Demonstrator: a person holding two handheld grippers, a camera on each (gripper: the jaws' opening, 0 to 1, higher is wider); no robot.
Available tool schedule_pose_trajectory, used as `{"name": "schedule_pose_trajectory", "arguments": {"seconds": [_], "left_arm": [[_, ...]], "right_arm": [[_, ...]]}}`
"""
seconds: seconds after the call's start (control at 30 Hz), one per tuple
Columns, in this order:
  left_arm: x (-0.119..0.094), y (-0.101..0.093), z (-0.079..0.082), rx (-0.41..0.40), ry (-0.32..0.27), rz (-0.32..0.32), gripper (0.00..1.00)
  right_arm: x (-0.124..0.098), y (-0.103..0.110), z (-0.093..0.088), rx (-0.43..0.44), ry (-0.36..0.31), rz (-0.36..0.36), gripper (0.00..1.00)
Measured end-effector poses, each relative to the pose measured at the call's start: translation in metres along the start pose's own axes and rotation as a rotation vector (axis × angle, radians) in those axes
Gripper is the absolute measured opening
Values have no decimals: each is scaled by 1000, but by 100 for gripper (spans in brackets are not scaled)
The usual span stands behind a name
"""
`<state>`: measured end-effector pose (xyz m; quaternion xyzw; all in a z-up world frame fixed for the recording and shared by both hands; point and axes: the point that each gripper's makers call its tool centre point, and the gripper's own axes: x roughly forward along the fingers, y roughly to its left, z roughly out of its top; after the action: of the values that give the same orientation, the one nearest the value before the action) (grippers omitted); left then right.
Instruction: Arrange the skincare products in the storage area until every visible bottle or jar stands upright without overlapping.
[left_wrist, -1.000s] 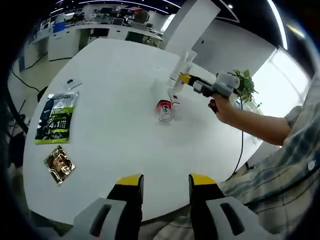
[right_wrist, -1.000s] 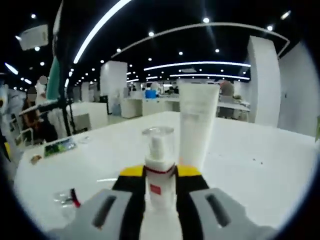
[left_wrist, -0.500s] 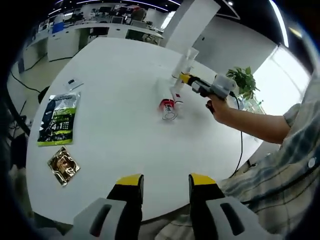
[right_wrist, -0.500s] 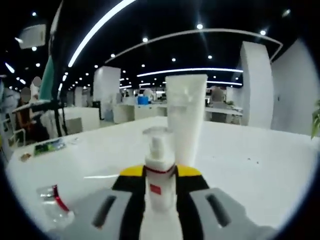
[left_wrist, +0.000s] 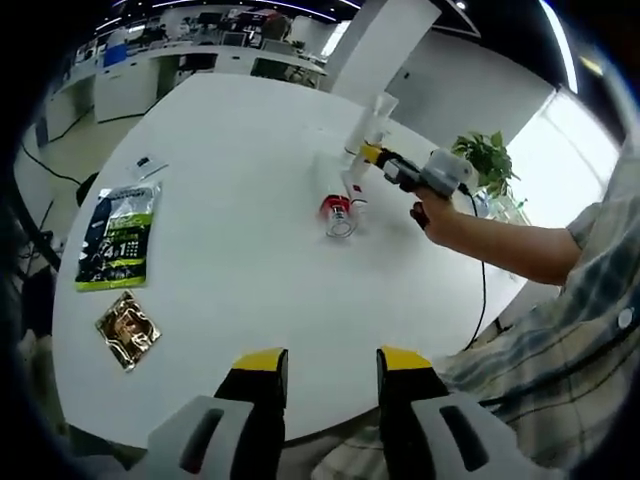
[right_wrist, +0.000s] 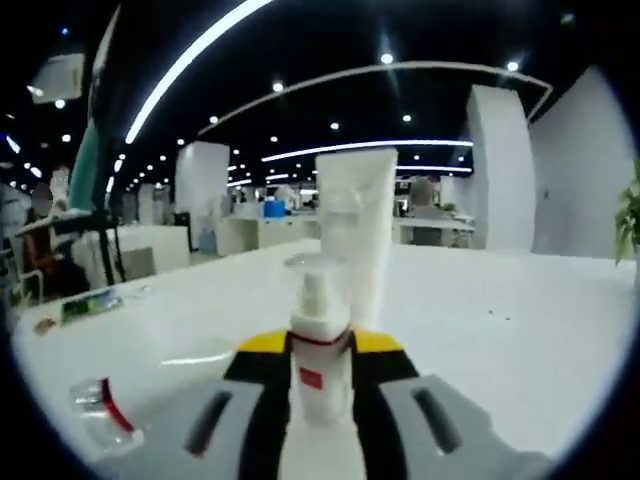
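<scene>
Left gripper view: left tongs released above white worktop; red-banded jar lying on its side mid-worktop.

Right gripper view: right tongs clenched on upright pump bottle; white tube just behind.

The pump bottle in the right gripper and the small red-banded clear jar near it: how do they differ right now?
The pump bottle stands upright, clamped between the right gripper's jaws; the red-banded jar lies tipped on its side on the white table, free of either gripper. The pump bottle is opaque white, tall and slim, with a clear cap; the jar is see-through and squat. Both carry red trim and sit close to the upright white tube.
</scene>
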<state>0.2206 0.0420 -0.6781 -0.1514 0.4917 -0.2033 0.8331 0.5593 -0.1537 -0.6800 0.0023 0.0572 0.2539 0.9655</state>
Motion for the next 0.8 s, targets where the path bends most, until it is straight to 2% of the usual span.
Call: {"name": "schedule_pose_trajectory", "arguments": {"seconds": [0.27,0.37,0.47,0.6,0.8], "left_arm": [[-1,1,-6,4,13,-1,36],[-2,2,-6,9,13,2,36],[-3,3,-4,11,8,3,36],[-4,4,-5,7,4,4,36],[-2,3,-5,4,2,-1,36]], "right_arm": [[-1,1,0,-1,-2,2,21],[-1,2,-15,0,69,8,21],[-1,3,-19,4,77,8,26],[-4,5,-22,1,94,10,27],[-15,4,-24,0,122,9,18]]}}
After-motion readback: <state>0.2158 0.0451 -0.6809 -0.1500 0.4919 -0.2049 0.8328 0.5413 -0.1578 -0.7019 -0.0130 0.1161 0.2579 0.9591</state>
